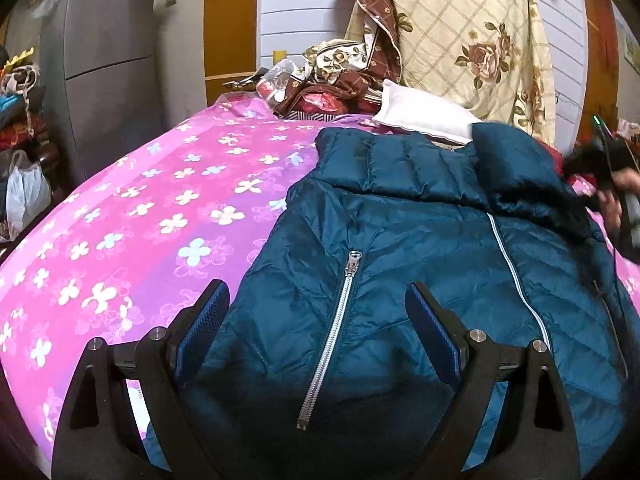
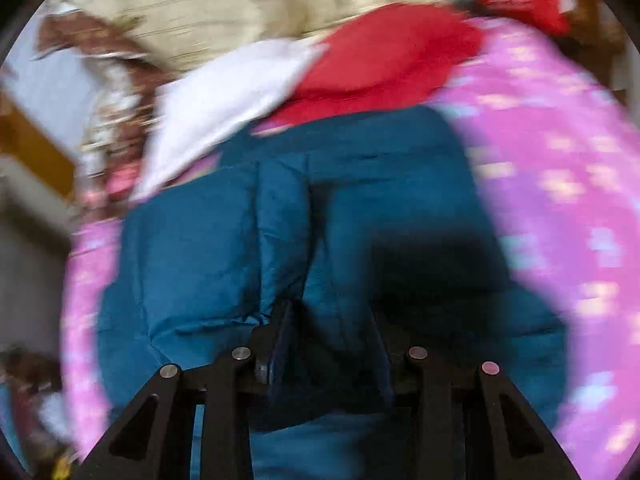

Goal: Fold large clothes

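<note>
A teal quilted puffer jacket (image 1: 420, 240) lies front up on the pink flowered bed cover (image 1: 140, 208), with a silver zipper (image 1: 332, 332) down its front. My left gripper (image 1: 318, 300) is open and empty, hovering just above the jacket's lower front. My right gripper (image 2: 330, 320) is shut on a fold of the jacket (image 2: 288, 216) and holds it up over the garment; this view is blurred by motion. The right gripper also shows in the left wrist view (image 1: 608, 168) at the far right, by the lifted sleeve (image 1: 520, 168).
A white pillow (image 1: 420, 114), a red cloth (image 2: 384, 60) and a heap of floral bedding (image 1: 460, 32) sit at the head of the bed. A grey wardrobe (image 1: 104, 60) and bags (image 1: 24, 192) stand to the left. Open bed cover lies left of the jacket.
</note>
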{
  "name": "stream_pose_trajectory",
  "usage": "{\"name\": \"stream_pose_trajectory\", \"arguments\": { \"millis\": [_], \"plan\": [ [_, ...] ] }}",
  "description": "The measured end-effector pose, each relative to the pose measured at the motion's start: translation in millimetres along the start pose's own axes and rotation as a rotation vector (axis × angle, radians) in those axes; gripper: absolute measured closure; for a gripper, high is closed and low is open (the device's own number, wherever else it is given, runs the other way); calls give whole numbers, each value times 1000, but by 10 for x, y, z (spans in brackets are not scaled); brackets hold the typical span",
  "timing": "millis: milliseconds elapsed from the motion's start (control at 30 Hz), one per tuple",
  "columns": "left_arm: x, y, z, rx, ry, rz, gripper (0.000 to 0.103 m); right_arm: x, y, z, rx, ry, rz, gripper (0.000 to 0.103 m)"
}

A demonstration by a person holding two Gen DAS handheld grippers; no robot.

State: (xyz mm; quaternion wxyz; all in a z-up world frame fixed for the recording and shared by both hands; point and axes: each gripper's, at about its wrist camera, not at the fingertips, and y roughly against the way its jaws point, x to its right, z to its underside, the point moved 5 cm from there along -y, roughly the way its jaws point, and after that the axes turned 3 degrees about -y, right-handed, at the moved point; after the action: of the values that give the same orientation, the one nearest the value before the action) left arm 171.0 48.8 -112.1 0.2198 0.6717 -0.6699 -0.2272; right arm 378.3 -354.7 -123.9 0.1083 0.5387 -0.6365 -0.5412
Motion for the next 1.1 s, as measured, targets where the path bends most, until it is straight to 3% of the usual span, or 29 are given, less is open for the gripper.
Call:
{"name": "stream_pose_trajectory", "arguments": {
  "millis": [33,100,233,333,433,500,633,733,833,933,1000,1100],
  "plan": [
    [1,-2,-2,1,-2,0,13,-298,-65,56,-32,27,-87,66],
    [5,-7,-2,0,-3,2,13,-820,-190,205,-86,106,-171,66],
    [0,-15,1,-8,3,5,13,-1743,-430,548,-172,268,-259,66],
    [-13,-10,-4,-11,5,9,13,-2334,-520,939,-197,439,-229,66],
    [-31,9,-7,-13,3,13,13,-2634,-299,1172,-128,563,-217,66],
    [-58,36,-10,-10,9,18,13,-2627,-175,1131,-80,564,-209,66],
    [-121,88,-24,-3,37,27,13,-2344,-157,934,-3,483,-85,66],
    [-139,102,-27,0,39,18,13,-2175,-546,958,-91,413,-39,66],
    [-150,96,-33,-4,33,9,13,-2153,-956,1245,-189,452,2,65],
    [-180,101,-50,-6,37,-1,13,-2194,-1066,1316,-168,503,49,65],
    [-201,106,-61,-9,42,-12,13,-2167,-956,1317,-178,487,34,65],
    [-247,111,-73,-14,41,-37,13,-1988,-525,1291,-118,451,16,65]
  ]
}}
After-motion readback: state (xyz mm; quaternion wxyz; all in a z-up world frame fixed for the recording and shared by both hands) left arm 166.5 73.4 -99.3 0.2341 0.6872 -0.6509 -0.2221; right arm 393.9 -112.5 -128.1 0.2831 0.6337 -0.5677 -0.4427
